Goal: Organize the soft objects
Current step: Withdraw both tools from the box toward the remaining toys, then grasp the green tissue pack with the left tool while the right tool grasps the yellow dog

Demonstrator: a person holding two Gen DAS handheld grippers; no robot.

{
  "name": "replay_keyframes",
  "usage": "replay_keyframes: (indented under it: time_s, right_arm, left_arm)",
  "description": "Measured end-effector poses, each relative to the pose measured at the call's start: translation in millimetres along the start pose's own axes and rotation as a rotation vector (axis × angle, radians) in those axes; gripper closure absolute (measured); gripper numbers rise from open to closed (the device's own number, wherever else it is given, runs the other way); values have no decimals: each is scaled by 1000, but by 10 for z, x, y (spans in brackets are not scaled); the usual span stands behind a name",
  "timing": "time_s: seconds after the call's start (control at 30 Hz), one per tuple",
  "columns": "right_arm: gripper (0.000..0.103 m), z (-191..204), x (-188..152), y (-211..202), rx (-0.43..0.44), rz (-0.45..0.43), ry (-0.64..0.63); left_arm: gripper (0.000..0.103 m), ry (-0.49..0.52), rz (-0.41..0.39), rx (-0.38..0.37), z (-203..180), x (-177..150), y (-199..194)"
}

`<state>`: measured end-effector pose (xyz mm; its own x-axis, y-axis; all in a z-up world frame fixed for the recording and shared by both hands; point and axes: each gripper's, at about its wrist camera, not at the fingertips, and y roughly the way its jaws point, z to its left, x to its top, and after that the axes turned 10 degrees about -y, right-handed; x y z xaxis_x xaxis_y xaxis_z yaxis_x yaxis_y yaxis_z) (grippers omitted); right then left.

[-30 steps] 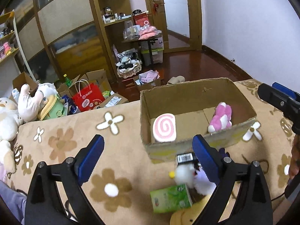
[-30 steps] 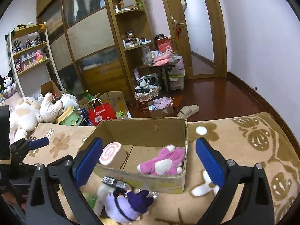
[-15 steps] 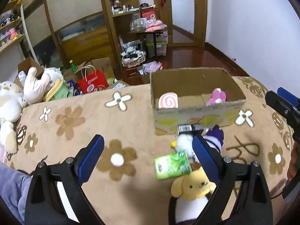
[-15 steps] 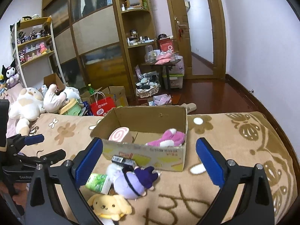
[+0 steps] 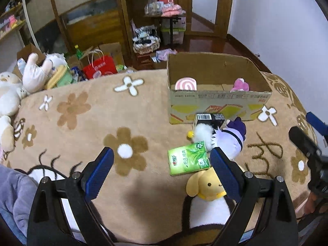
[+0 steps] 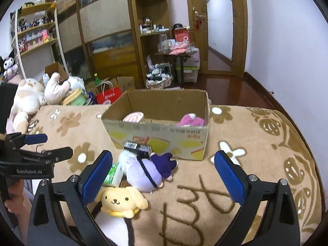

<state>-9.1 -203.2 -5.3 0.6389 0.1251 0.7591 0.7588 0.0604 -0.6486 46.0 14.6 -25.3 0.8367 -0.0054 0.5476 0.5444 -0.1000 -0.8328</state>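
A yellow dog plush lies low in the frame on the flowered blanket, touching a purple plush and a green tissue pack. Above them, the cardboard box holds a pink swirl cushion and a pink plush. Both left tongs and right tongs are spread, empty.

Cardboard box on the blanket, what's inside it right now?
Inside the cardboard box sit a pink swirl roll plush at its left and a pink plush toy at its right. The front wall hides their lower parts.
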Motion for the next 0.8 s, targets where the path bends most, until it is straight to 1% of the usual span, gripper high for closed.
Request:
replay_keyframes:
  time_s: [0.1,0.33,0.57,0.7,0.8]
  right_arm:
    - [0,66,-31,85,-15,26,-28]
    - [0,118,-148,361,-20,93,-63]
    - [0,159,-263,650,12,165,-79]
    - [0,265,-368,843,28,220,-121]
    - [0,323,-426,938,63,252,-128]
  left_arm:
    - [9,-15,34,-19,19,9,101]
    - [9,-34,106,-41,6,42,368]
    - [9,-26,209,-63,-79,57,704]
    - [9,-15,255,-52,-122,47,891]
    - [9,-15,301,-69,-151,50,1029]
